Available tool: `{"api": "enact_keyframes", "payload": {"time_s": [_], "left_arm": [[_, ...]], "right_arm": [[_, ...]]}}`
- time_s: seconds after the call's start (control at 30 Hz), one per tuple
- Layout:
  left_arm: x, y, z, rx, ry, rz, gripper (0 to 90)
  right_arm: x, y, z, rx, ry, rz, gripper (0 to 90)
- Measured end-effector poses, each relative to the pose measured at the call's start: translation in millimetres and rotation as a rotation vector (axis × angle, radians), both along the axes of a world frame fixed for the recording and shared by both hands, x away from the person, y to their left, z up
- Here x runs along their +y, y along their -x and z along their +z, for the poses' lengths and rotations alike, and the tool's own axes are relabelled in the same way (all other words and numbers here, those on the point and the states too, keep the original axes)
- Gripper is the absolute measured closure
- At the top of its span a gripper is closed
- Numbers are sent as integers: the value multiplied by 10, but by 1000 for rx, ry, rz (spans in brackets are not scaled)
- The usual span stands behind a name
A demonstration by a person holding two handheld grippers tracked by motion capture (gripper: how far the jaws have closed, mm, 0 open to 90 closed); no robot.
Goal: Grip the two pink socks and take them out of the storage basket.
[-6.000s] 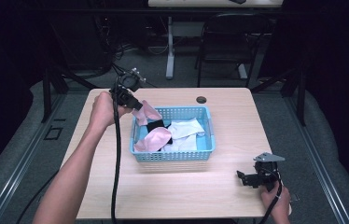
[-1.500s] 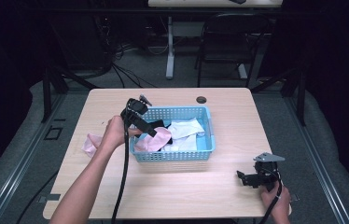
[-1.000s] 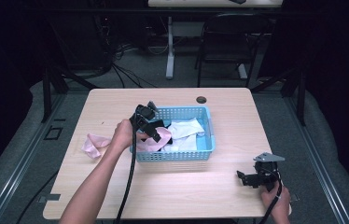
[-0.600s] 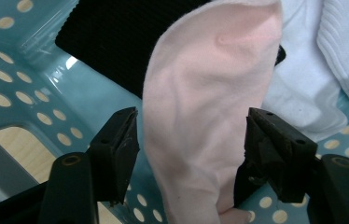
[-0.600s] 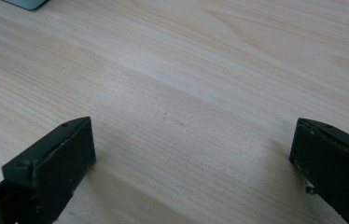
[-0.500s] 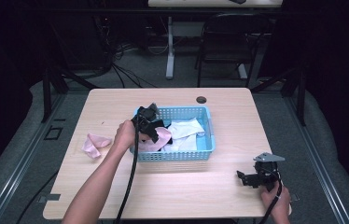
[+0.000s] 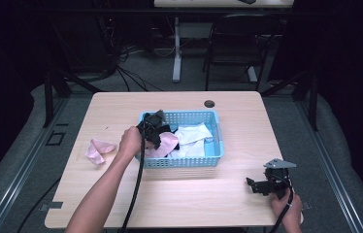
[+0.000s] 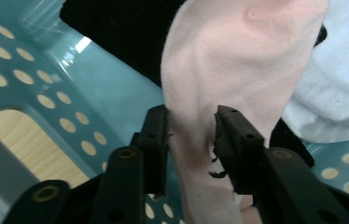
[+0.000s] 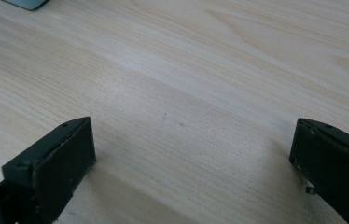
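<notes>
1. The high view takes in a dim room: a dark floor, a chair (image 7: 238, 46) and loose cables (image 7: 131, 73) behind a pale wooden table (image 7: 121, 104).
2. On the table stands a blue basket (image 7: 184, 162) with perforated walls, holding pink, white and black clothes. A second pink cloth (image 7: 96, 149) lies on the bare wood well to the basket's left.
3. The left gripper (image 7: 156, 133) reaches into the basket's left end. The left gripper view gives what the high view cannot: its jaws have just been closing, and a pink sock (image 8: 238, 70) hangs between them, both pads pressing its fabric into a pinched fold. Behind the sock lie a black cloth (image 8: 121, 32) and a white cloth (image 8: 336, 88), over the basket's blue floor.
4. The right gripper (image 7: 267, 183) rests near the table's front right corner, well apart from the basket. The right gripper view shows its jaws spread wide over bare wood grain, nothing between them, with a basket corner (image 9: 25, 3) at the top edge.
</notes>
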State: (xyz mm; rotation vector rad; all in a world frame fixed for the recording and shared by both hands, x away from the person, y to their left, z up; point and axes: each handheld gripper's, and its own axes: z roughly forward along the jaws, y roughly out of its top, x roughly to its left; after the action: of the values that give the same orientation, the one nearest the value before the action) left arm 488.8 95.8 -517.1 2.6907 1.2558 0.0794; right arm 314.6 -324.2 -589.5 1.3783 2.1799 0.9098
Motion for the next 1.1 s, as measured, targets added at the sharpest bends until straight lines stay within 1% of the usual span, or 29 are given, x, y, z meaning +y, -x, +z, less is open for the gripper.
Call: {"api": "enact_keyframes", "payload": {"time_s": [0.03, 0.1, 0.13, 0.2, 0.23, 0.27, 0.37, 0.53, 0.6, 0.63, 0.83, 0.87, 0.93, 0.97, 1.03, 1.07, 1.1], "left_arm": [[-8, 6, -4, 3, -2, -8, 707], [-23, 19, -14, 2, 3, -17, 775], [-32, 28, -9, -7, 2, -20, 810], [-44, 46, 9, -10, 13, -30, 844], [-50, 54, 30, -12, 12, -37, 847], [-53, 73, 65, -18, 25, -44, 848], [-48, 94, 122, -28, 36, -50, 849], [-16, 143, 294, -60, 84, -59, 848], [-10, 161, 354, -71, 96, -60, 849], [-7, 173, 395, -86, 91, -69, 849], [15, 206, 584, -122, 119, -75, 850], [15, 213, 617, -135, 120, -76, 850], [22, 222, 678, -141, 130, -80, 851], [23, 228, 706, -152, 135, -80, 851], [26, 237, 762, -155, 141, -82, 851], [25, 245, 789, -165, 139, -85, 851], [24, 249, 806, -161, 140, -86, 851]], "right_arm": [[0, 0, 0, 0, 0, 0, 0], [0, 0, 0, 0, 0, 0, 0], [0, 0, 0, 0, 0, 0, 0], [0, 0, 0, 0, 0, 0, 0], [0, 0, 0, 0, 0, 0, 0], [0, 0, 0, 0, 0, 0, 0], [0, 0, 0, 0, 0, 0, 0], [0, 0, 0, 0, 1, 0, 0], [0, 0, 0, 0, 0, 0, 0], [0, 0, 0, 0, 0, 0, 0], [0, 0, 0, 0, 0, 0, 0], [0, 0, 0, 0, 0, 0, 0], [0, 0, 0, 0, 0, 0, 0], [0, 0, 0, 0, 0, 0, 0], [0, 0, 0, 0, 0, 0, 0], [0, 0, 0, 0, 0, 0, 0], [0, 0, 0, 0, 0, 0, 0]]}}
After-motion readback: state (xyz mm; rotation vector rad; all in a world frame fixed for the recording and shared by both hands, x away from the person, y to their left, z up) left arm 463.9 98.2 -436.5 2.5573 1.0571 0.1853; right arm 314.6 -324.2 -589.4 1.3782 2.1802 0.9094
